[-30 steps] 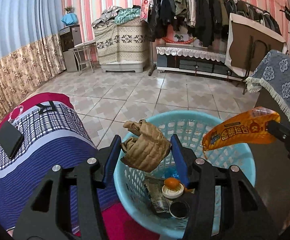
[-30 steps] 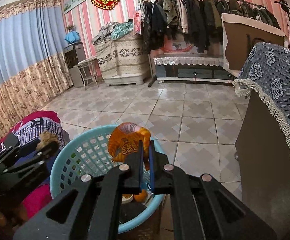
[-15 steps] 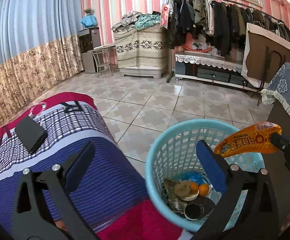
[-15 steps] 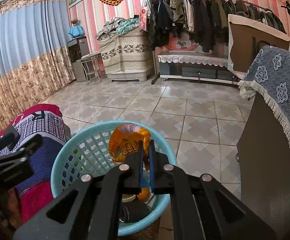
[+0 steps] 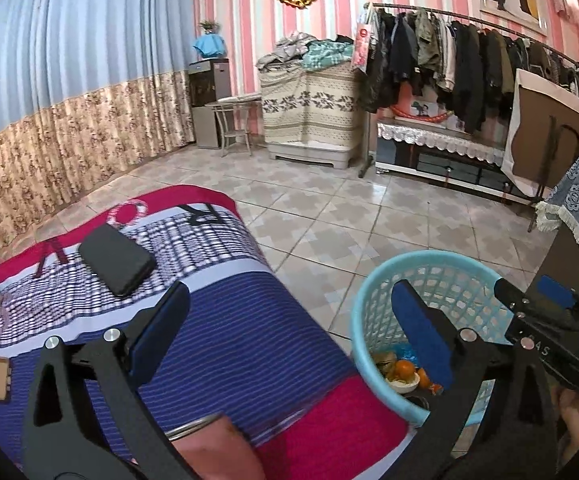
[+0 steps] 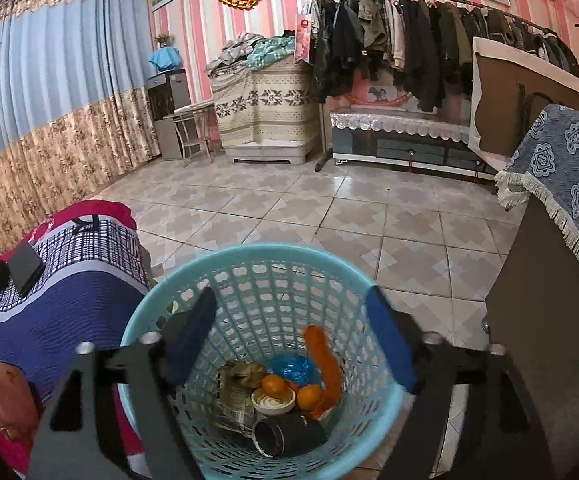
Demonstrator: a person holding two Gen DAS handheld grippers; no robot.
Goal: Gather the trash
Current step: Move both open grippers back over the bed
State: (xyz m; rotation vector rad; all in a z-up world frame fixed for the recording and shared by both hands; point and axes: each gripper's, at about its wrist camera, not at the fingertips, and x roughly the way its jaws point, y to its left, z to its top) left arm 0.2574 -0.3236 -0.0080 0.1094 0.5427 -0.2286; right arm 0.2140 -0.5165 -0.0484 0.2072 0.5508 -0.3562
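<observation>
Basket (image 6: 249,264): light turquoise lattice plastic. Inside: orange wrapper (image 6: 325,364), two orange fruits (image 6: 273,385), blue crumpled film (image 6: 293,366), cream cup (image 6: 273,402), black can (image 6: 285,436). Near left, bedspread (image 5: 229,320): navy stripes, white-navy check, magenta border; black phone (image 5: 117,260) on it. Far wall (image 6: 205,20): pink-white stripes. Curtain (image 5: 69,100): blue over tan floral. Floor (image 6: 329,208): beige-grey diamond tiles.
</observation>
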